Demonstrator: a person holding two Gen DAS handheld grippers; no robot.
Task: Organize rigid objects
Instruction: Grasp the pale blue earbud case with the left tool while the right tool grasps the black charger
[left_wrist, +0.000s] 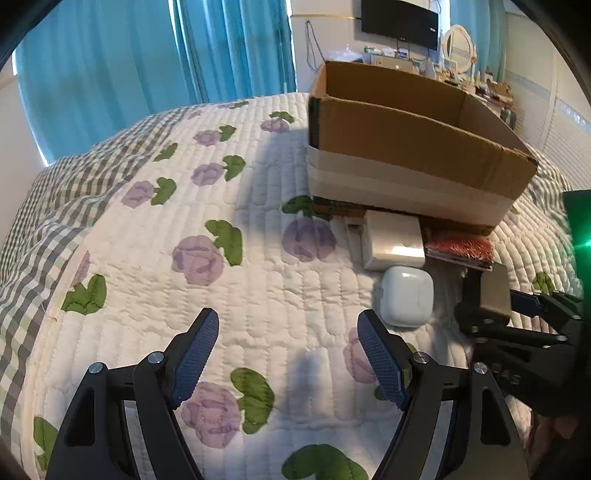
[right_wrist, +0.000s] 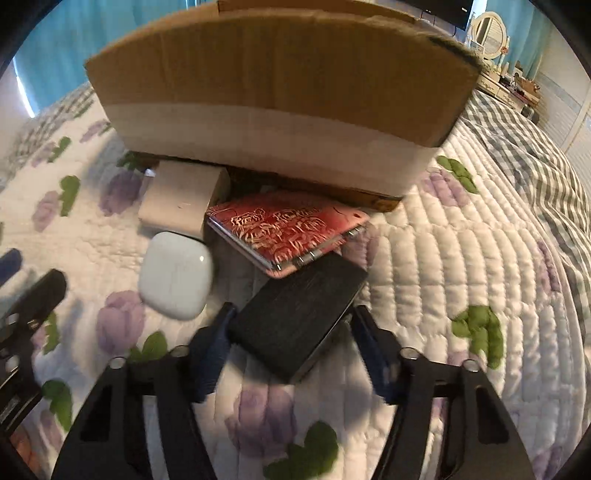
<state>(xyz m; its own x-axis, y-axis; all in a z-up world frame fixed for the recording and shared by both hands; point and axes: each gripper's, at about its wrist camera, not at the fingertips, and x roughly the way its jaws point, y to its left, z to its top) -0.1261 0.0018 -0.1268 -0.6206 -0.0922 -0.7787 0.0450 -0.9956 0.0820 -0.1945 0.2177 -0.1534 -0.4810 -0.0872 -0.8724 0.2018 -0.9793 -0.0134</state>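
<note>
An open cardboard box (left_wrist: 413, 147) stands on the quilted bed; it fills the top of the right wrist view (right_wrist: 280, 70). In front of it lie a white rectangular box (left_wrist: 393, 240) (right_wrist: 181, 195), a white rounded case (left_wrist: 406, 297) (right_wrist: 175, 275), a red notebook with gold roses (left_wrist: 460, 249) (right_wrist: 286, 225) and a black flat rectangular case (right_wrist: 299, 319). My right gripper (right_wrist: 290, 345) is around the black case, with a finger at each side of it, slightly lifted and tilted. It shows at the right of the left wrist view (left_wrist: 491, 302). My left gripper (left_wrist: 288, 354) is open and empty above the quilt.
The bed quilt (left_wrist: 258, 229) is white with purple flowers, with a grey checked blanket (right_wrist: 535, 155) to the sides. Blue curtains (left_wrist: 147, 55) hang behind. A dresser with a mirror (left_wrist: 458, 44) and a wall TV (left_wrist: 400, 22) stand beyond the box.
</note>
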